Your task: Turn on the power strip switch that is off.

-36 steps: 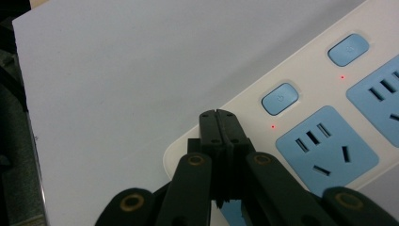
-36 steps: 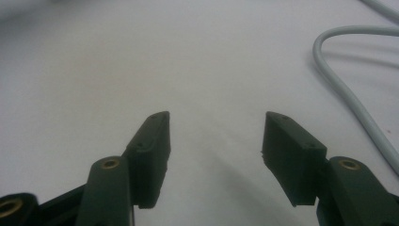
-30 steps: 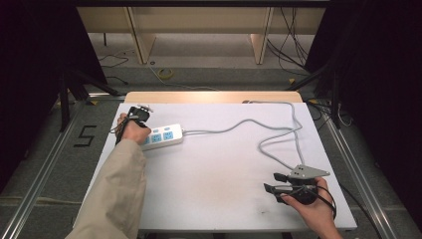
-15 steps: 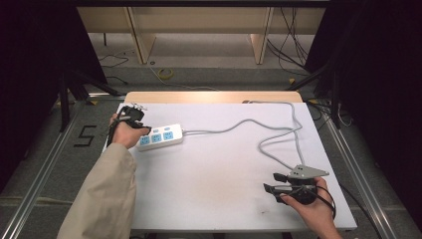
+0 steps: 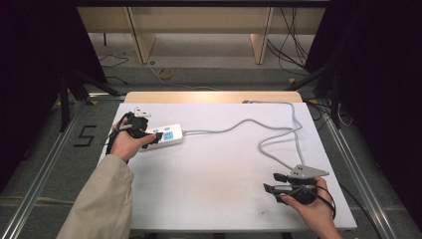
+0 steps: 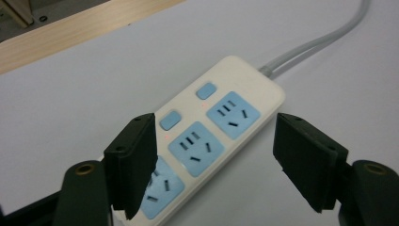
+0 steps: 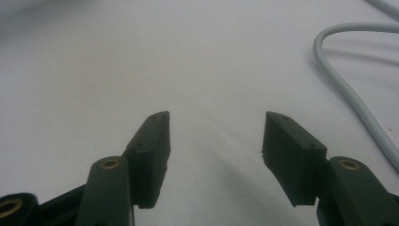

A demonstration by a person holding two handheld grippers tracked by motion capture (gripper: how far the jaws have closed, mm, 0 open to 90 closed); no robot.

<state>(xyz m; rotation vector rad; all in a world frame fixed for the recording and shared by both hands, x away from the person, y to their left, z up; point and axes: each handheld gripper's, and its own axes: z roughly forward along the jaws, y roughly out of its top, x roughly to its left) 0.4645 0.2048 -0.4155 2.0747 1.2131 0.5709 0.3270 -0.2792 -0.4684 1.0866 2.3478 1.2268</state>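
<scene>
- Power strip (image 5: 161,136) lying flat at the far left of the white tabletop (image 5: 219,174), sockets up, grey cable (image 5: 278,142) trailing off its right end and looping across to the far right edge.
- Left tool (image 5: 146,137) hovering just above the strip's near end; jaws wide apart, straddling the strip's width in the left gripper view, one pad over the nearest blue socket (image 6: 157,188), the other clear of the opposite edge.
- No contact visible between pads and strip body (image 6: 244,75); grasp judged lined up but not yet closed.
- All three sockets bare, no plug in any; two small blue switches (image 6: 170,119) beside them untouched.
- Right tool (image 5: 276,182) resting near the front right corner, well apart from the strip, jaws apart on nothing, only a bend of cable nearby (image 7: 348,89).
- Progress judged early: approach made, gripping and any moving of the strip left to do.
</scene>
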